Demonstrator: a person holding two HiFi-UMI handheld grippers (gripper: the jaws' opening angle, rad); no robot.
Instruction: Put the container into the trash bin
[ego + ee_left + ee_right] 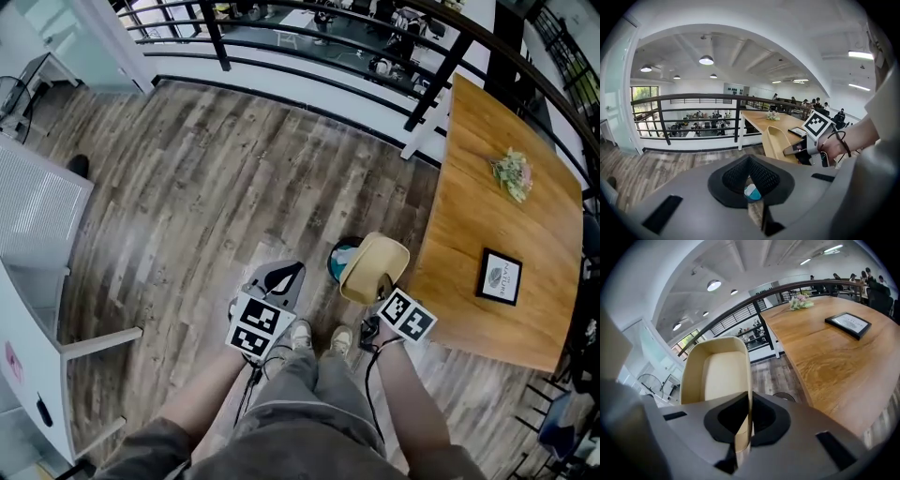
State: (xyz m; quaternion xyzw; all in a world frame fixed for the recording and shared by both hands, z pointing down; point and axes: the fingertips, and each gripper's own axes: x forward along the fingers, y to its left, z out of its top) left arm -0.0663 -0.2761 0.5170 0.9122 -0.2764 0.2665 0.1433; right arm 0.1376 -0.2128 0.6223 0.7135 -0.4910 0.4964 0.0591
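Note:
The container (375,267) is a tan oval paper tub. My right gripper (382,281) is shut on its rim and holds it tilted on its side, just above a small trash bin (337,262) with a teal liner on the floor. In the right gripper view the container's thin wall (746,394) is pinched between the black pads of the right gripper (743,427). My left gripper (285,278) hangs left of the bin, its jaws shut with nothing between them. In the left gripper view, the left gripper (751,176) faces the container (776,140) held at the right.
A long wooden table (506,206) stands right of the bin, with a framed picture (499,277) and a bunch of flowers (513,173) on it. A black railing (309,66) runs along the far floor edge. A white cabinet (37,281) stands at left. The person's feet (319,337) are just behind the bin.

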